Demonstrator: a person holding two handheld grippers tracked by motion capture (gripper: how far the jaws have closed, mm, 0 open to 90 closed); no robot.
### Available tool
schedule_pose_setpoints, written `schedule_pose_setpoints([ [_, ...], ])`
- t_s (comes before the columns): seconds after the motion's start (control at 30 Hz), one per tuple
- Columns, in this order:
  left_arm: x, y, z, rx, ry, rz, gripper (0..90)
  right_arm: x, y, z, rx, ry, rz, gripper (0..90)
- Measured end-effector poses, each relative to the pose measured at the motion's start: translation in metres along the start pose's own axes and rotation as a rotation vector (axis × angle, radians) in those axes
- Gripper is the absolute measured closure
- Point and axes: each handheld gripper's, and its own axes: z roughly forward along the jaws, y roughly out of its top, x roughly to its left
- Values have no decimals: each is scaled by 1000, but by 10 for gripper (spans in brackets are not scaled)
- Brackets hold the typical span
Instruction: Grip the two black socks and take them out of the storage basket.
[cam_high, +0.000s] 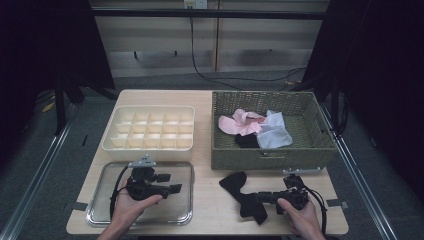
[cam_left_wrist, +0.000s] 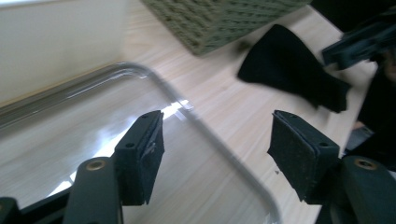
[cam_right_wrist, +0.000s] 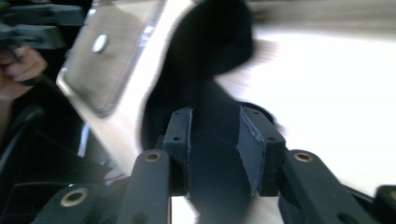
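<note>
A black sock (cam_high: 245, 192) lies crumpled on the wooden table in front of the wicker basket (cam_high: 270, 157). My right gripper (cam_high: 257, 198) reaches it from the right. In the right gripper view the sock (cam_right_wrist: 210, 70) runs between the jaws, which stand a little apart around it, and that gripper (cam_right_wrist: 215, 140) is open. My left gripper (cam_high: 171, 183) hovers over the right part of the metal tray (cam_high: 165, 212), open and empty. In the left gripper view, this gripper (cam_left_wrist: 217, 149) spans the tray's rim (cam_left_wrist: 205, 130), with the sock (cam_left_wrist: 289, 70) farther off.
A cream divided organizer box (cam_high: 150, 127) stands behind the tray. The basket holds a pink garment (cam_high: 242, 122), a white one (cam_high: 275, 132) and a dark one (cam_high: 246, 141). The table's front edge runs just below both hands.
</note>
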Motion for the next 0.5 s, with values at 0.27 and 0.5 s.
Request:
schedule_pose_setpoints([
  [0.27, -12, 18, 27, 11, -52, 9, 362, -9, -1, 7, -3, -79, 7, 587],
  [0.5, -20, 21, 41, 34, -48, 38, 369, -9, -2, 13, 14, -127, -11, 561],
])
